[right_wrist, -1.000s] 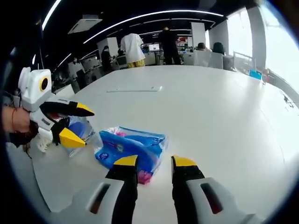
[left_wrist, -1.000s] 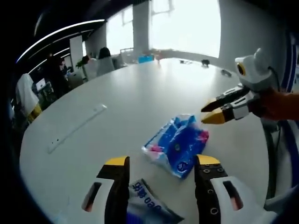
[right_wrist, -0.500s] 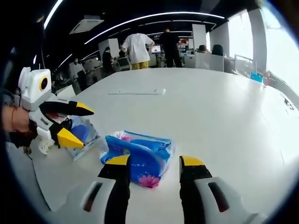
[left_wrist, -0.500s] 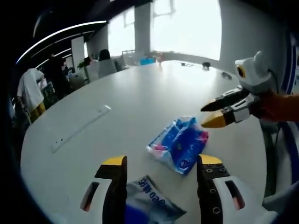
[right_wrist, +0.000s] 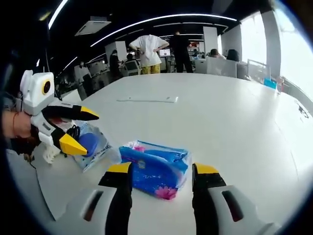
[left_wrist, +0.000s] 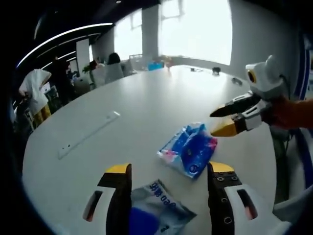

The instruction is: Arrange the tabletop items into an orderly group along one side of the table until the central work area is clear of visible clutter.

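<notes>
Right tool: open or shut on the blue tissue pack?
Open. In the right gripper view the right tool has its jaws spread either side of the blue plastic tissue pack, which lies flat on the white table.

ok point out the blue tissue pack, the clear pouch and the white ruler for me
blue tissue pack (right_wrist: 155, 169), right gripper view, middle of its top face
clear pouch (left_wrist: 155, 211), left gripper view, printed middle between the jaws
white ruler (left_wrist: 88, 134), left gripper view, midway along its length

The table (right_wrist: 234, 122) is smooth, matt white, with a soft sheen under the windows. At centre, the blue pack (right_wrist: 155, 169) is crinkled glossy plastic film. At lower left, the clear pouch (left_wrist: 159, 210) is shiny, wrinkled plastic too. Both grippers (left_wrist: 168, 171) (right_wrist: 161, 171) look like hard white plastic with smooth yellow tips.
</notes>
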`<state>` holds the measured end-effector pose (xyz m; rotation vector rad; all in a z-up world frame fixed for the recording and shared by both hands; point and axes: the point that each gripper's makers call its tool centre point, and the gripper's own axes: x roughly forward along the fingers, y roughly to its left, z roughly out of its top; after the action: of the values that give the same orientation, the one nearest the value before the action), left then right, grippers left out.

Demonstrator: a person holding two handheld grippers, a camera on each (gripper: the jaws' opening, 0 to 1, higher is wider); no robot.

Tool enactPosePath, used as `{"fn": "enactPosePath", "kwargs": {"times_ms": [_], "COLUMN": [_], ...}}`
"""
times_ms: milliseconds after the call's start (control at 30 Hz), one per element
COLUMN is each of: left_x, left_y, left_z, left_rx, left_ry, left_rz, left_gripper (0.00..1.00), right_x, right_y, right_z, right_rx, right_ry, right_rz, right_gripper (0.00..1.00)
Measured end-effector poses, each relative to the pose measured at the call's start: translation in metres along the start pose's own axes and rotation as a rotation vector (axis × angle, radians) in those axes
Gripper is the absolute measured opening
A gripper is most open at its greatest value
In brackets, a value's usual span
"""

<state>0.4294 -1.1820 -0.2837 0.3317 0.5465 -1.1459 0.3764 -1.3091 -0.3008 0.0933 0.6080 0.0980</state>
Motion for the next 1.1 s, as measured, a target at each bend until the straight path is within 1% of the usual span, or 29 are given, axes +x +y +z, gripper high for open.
{"fn": "enactPosePath", "kwargs": {"times_ms": [267, 633, 933, 1100], "left_x": [-0.015, -0.035, -0.055, -0.063], "left_y": [0.010, 0.021, 0.035, 0.042], "left_z": [0.001, -0.001, 0.000, -0.002], "left_rx": [0.007, 0.004, 0.015, 0.015], "left_ry": [-0.008, -0.017, -0.029, -0.030], "left_rz": [0.013, 0.029, 0.052, 0.067], "left_gripper": [0.59, 0.58, 0.58, 0.58], "right_x": [-0.002, -0.003, 0.001, 0.004], "right_y": [0.003, 0.016, 0.038, 0.048], "right_z": [0.003, 0.012, 0.020, 0.023], "right_rx": [-0.006, -0.023, -0.036, -0.048], "right_ry": [-0.003, -0.014, -0.020, -0.020], "right_rz": [-0.003, 0.006, 0.028, 0.040], "right_gripper": [0.50, 0.51, 0.50, 0.50]}}
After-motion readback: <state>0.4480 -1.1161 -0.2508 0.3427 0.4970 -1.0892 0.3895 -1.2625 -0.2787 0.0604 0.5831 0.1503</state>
